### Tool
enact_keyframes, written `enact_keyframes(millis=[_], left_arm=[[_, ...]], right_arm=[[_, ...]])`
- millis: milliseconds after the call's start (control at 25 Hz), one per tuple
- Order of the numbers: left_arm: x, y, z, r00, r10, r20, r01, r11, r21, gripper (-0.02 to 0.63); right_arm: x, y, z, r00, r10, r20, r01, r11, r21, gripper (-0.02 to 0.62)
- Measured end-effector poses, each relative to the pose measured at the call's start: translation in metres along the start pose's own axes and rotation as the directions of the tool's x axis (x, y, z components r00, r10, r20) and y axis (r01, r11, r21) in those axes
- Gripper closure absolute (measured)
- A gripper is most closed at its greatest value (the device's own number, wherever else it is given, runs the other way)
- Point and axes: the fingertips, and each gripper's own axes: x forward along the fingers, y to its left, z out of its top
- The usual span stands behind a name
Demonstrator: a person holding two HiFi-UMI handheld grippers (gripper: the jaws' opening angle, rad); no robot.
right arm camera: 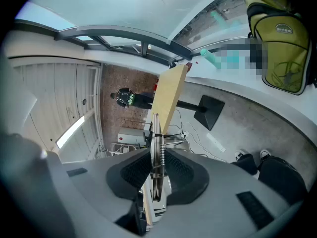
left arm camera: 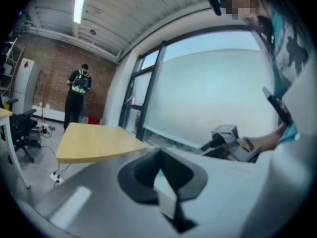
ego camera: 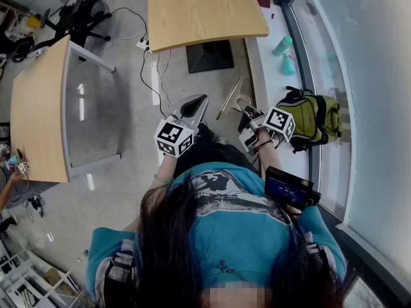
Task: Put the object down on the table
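Your right gripper (right arm camera: 157,155) has its fingers clenched on metal tongs (ego camera: 229,99), held over the floor, short of the tabletop (ego camera: 205,11). Your left gripper (left arm camera: 159,155) has its fingers pressed together, empty.

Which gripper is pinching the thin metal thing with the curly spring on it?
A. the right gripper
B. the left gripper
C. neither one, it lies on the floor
A: in the right gripper view, the thin metal piece with the coil spring stands clamped between the pads of the right gripper.
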Motion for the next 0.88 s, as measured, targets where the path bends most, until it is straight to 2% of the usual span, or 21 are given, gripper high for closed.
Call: enact_keyframes(millis=[200, 440, 720, 880], left_arm=[[0.004, 0.016, 0.007, 1.0, 0.023, 0.018, -0.023, 1.0, -0.011, 0.603], [0.043, 0.065, 0.015, 1.0, 0.02, 0.013, -0.02, 0.999, -0.026, 0.603], [0.086, 0.132, 0.036, 1.0, -0.018, 0.002, 0.018, 1.0, -0.011, 0.603], [0.102, 0.184, 0.054, 1.0, -0.02, 0.012, 0.021, 1.0, -0.021, 0.603]], right_arm=[[0.007, 0.001, 0.004, 1.0, 0.003, -0.003, -0.003, 1.0, 0.008, 0.503], [0.049, 0.003, 0.042, 1.0, -0.018, 0.006, 0.018, 1.0, 0.024, 0.503], [0.111, 0.02, 0.081, 0.999, -0.035, 0.022, 0.034, 0.999, 0.041, 0.503], [0.159, 0.037, 0.1, 0.999, -0.042, 0.018, 0.042, 0.999, 0.035, 0.503]])
